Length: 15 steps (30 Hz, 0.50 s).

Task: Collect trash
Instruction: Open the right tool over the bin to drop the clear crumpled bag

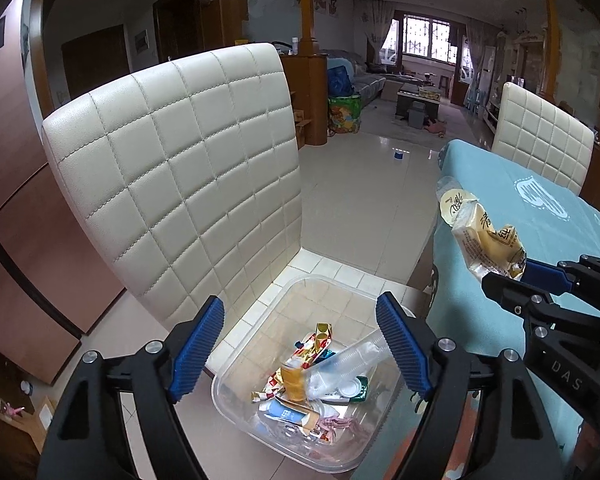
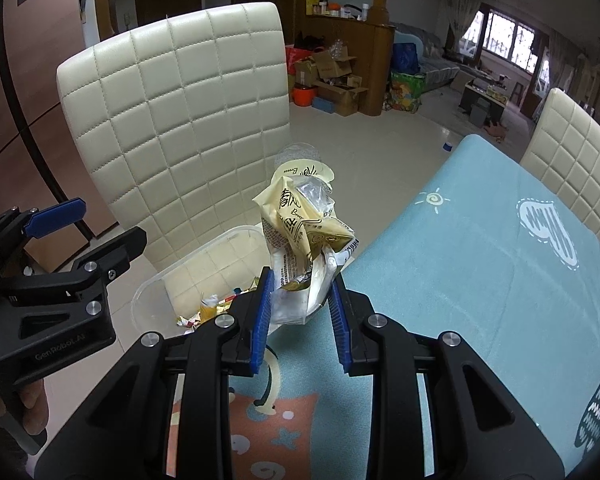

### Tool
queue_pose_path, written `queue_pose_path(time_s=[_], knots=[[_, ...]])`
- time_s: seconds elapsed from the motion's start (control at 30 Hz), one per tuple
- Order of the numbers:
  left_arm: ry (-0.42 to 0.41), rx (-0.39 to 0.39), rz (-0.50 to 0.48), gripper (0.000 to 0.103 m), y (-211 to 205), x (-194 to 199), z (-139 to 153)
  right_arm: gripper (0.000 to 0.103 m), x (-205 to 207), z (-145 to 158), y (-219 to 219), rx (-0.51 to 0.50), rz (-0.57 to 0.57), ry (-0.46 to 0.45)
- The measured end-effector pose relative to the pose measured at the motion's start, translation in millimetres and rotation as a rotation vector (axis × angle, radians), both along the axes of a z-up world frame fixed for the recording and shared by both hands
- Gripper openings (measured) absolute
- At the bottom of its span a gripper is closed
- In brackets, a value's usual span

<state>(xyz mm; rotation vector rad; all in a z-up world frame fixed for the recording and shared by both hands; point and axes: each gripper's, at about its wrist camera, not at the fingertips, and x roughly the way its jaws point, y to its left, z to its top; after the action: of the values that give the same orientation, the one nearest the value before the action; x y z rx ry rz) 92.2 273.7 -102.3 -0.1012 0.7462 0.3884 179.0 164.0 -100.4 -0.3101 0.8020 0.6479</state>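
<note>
The right gripper (image 2: 300, 312) clamps a crumpled yellow bread wrapper (image 2: 304, 228) between its blue ribbed pads (image 2: 260, 320), the packet standing up out of the jaws above the near left edge of a table draped in a teal patterned tablecloth (image 2: 480, 272). Seen from the left wrist camera, the same wrapper (image 1: 484, 236) juts from the right gripper (image 1: 512, 276) beside the tablecloth's (image 1: 540, 208) left edge.

The left gripper (image 1: 300, 344) hangs with its jaws spread wide and nothing between them, directly over a clear plastic bin (image 1: 256, 320) that sits on the seat of a cream quilted chair (image 1: 172, 176). In the bin lie discarded items: a flattened clear plastic bottle (image 1: 352, 360), a gold foil wrapper (image 1: 320, 336) and other snack packets (image 1: 292, 408).

From the right wrist view, the left gripper (image 2: 84, 232) appears at the left, near the bin's (image 2: 204, 252) rim. A second cream chair (image 2: 572, 160) stands at the table's far side.
</note>
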Motion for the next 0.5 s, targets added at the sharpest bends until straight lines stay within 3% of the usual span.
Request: queue_pose_path(time_s=[0.5], knots=[[0.011, 0.039, 0.016, 0.077, 3, -20, -1, 0.03, -12, -4, 13, -0.017, 0.043, -0.005]])
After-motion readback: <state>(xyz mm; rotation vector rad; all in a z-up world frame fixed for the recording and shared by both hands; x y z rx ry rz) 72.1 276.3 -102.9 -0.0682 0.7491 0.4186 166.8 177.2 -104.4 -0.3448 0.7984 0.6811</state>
